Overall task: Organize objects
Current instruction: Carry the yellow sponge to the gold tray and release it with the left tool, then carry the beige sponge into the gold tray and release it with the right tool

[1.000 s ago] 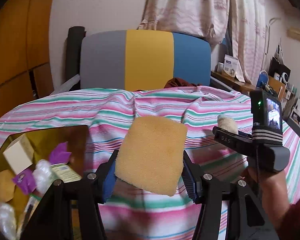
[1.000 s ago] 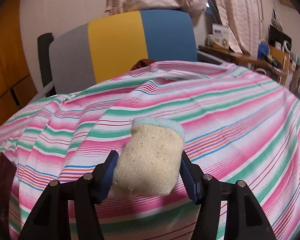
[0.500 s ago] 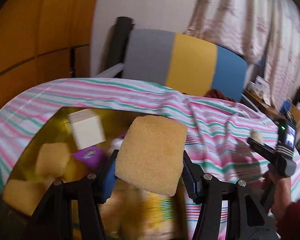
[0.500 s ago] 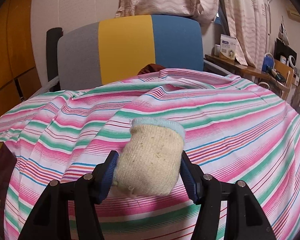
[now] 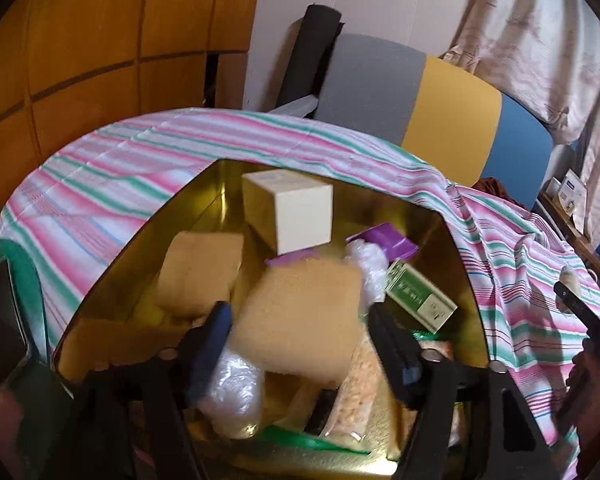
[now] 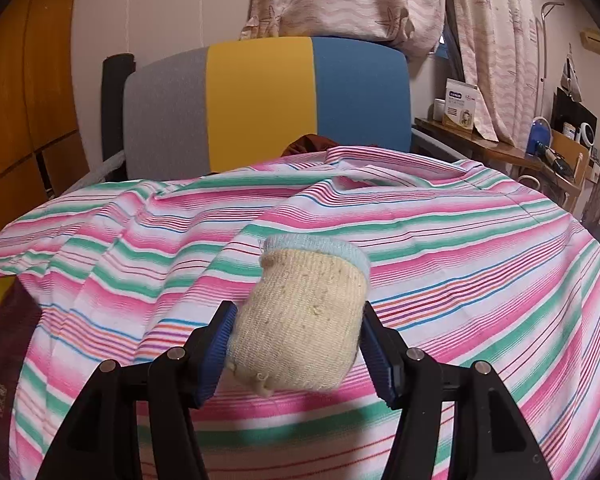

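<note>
My left gripper (image 5: 300,344) is over a gold box (image 5: 148,232) on the striped cloth. A yellow sponge (image 5: 304,316) sits between its jaws; the jaws look spread a little wider than the sponge, which looks tilted over the box contents. My right gripper (image 6: 300,340) is shut on a rolled cream sock with a pale blue cuff (image 6: 304,316), held above the striped cloth (image 6: 460,280). The right gripper also shows at the right edge of the left wrist view (image 5: 580,308).
The gold box holds a cream cube box (image 5: 296,212), other sponges (image 5: 200,268), a green carton (image 5: 420,300), purple packets (image 5: 388,240) and clear bags (image 5: 236,396). A grey, yellow and blue chair back (image 6: 268,108) stands behind the table. A cluttered side shelf (image 6: 540,148) is at right.
My left gripper swung left and down over the gold box with the sponge, and its jaws widened around it. My right gripper holds the sock nearly still.
</note>
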The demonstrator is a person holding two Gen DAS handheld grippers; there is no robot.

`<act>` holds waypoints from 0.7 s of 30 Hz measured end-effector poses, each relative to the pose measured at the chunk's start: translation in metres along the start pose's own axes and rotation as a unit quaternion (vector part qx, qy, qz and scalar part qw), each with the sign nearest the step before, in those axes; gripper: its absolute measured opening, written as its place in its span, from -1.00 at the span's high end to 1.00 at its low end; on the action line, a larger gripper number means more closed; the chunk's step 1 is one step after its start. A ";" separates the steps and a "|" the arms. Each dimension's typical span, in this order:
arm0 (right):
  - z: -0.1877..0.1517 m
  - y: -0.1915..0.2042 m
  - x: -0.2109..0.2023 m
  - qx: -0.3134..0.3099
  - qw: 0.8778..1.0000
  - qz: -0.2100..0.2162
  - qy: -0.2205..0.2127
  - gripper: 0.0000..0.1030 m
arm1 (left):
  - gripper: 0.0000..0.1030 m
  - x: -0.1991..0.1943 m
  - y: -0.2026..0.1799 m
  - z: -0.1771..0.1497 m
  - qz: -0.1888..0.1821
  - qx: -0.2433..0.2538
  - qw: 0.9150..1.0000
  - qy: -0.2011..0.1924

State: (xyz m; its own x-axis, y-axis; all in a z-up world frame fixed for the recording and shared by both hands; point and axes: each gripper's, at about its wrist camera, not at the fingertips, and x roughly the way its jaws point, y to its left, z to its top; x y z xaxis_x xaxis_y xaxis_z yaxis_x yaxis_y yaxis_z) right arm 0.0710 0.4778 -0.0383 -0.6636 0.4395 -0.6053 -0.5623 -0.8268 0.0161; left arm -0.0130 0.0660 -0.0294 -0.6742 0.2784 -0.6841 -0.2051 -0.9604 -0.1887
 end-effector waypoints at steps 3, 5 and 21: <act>-0.002 0.007 -0.006 -0.010 1.000 0.007 -0.001 -0.18 | -0.76 -0.003 0.005 -0.006 0.003 -0.010 1.000 -0.001; -0.003 0.014 -0.012 -0.018 1.000 0.019 -0.001 -0.18 | -0.82 -0.004 0.005 -0.007 0.005 -0.011 1.000 -0.001; -0.011 0.111 -0.079 -0.066 0.980 0.190 0.007 -0.18 | -0.95 -0.024 0.006 -0.018 -0.018 -0.010 1.000 -0.012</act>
State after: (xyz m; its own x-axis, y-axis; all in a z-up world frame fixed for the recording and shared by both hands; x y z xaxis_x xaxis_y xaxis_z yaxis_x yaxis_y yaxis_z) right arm 0.0663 0.3471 0.0031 -0.8050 0.0876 -0.5868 -0.2076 -0.9681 0.1403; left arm 0.0148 0.0530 -0.0271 -0.6836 0.3121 -0.6597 -0.2152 -0.9500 -0.2264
